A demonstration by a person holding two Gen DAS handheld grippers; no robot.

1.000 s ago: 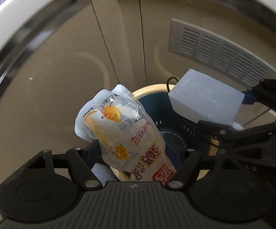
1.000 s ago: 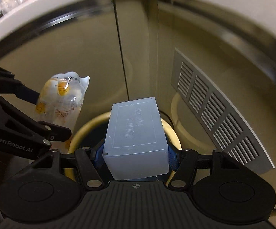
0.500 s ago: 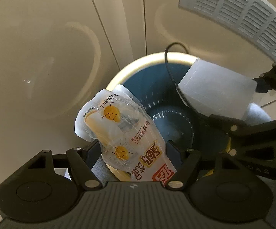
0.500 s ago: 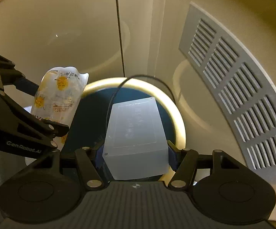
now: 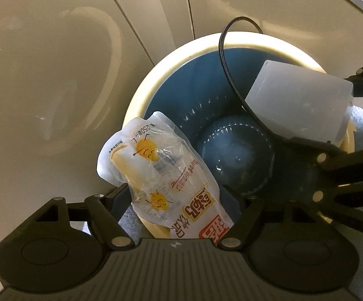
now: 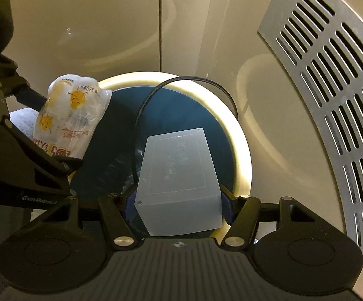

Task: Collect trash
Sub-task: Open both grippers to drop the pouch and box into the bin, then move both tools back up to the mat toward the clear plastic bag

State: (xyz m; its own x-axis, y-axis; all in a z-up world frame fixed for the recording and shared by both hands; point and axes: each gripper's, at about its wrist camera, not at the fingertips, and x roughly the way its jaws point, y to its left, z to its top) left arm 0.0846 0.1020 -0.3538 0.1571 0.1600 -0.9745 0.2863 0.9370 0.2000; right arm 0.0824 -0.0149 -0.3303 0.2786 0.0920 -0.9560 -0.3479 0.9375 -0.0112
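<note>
A clear milk pouch [image 5: 161, 165] with yellow bee prints and red lettering stands between the fingers of my left gripper [image 5: 179, 195], whose jaws are opening while both pads still touch it. It hangs over the near rim of a blue trash bin [image 5: 156, 75] with a cream rim. My right gripper [image 6: 179, 195] is shut on a translucent white plastic box [image 6: 179, 170], held right over the bin's [image 6: 241, 150] mouth. From the right wrist, the pouch [image 6: 68, 120] and left gripper [image 6: 51, 128] show at the left.
A thin black wire handle [image 5: 229, 70] arcs over the bin's far rim. Beige cabinet panels [image 5: 56, 62] stand behind the bin, and a grey slotted vent grille [image 6: 332, 100] curves along the right. The bin's ribbed bottom [image 5: 236, 150] looks bare.
Both grippers have sunk and tilted downward over the bin, which now fills much more of each view. The pouch and the box kept their places between the fingers.
</note>
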